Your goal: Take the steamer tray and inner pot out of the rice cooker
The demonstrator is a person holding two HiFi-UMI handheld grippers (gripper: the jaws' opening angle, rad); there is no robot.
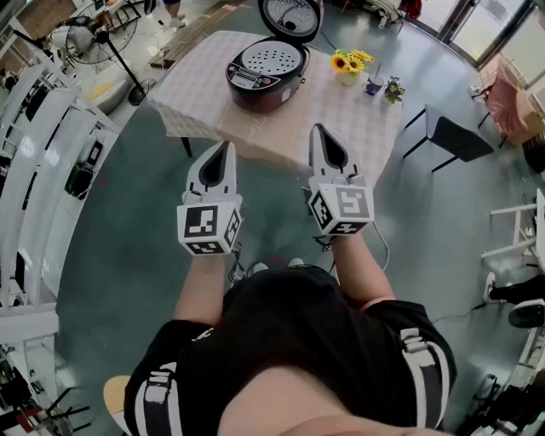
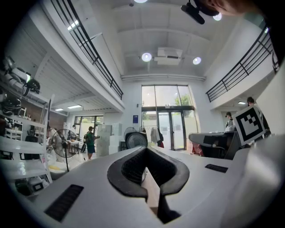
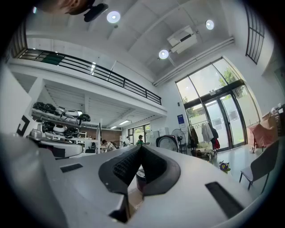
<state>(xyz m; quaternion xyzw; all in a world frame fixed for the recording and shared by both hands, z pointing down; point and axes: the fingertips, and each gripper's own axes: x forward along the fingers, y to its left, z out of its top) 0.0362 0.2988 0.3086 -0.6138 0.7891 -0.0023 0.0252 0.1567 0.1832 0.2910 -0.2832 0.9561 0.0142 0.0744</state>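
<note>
A black rice cooker [image 1: 262, 75] stands on the far side of a checked-cloth table [image 1: 221, 102], its lid [image 1: 290, 17] swung up. A pale perforated steamer tray [image 1: 272, 58] sits in its top; the inner pot is hidden beneath it. My left gripper [image 1: 227, 150] and right gripper [image 1: 317, 131] hover side by side in front of the table's near edge, well short of the cooker, both shut and empty. In the left gripper view the left gripper [image 2: 145, 150] points level at the raised lid [image 2: 135, 140]. The right gripper [image 3: 139, 149] points just left of the lid [image 3: 168, 142].
A pot of sunflowers [image 1: 349, 63], a small cup [image 1: 375, 85] and a small purple-flowered plant [image 1: 392, 89] stand on the table right of the cooker. A dark chair [image 1: 456, 136] is at the right, a standing fan [image 1: 94, 34] and white shelves [image 1: 43, 153] at the left.
</note>
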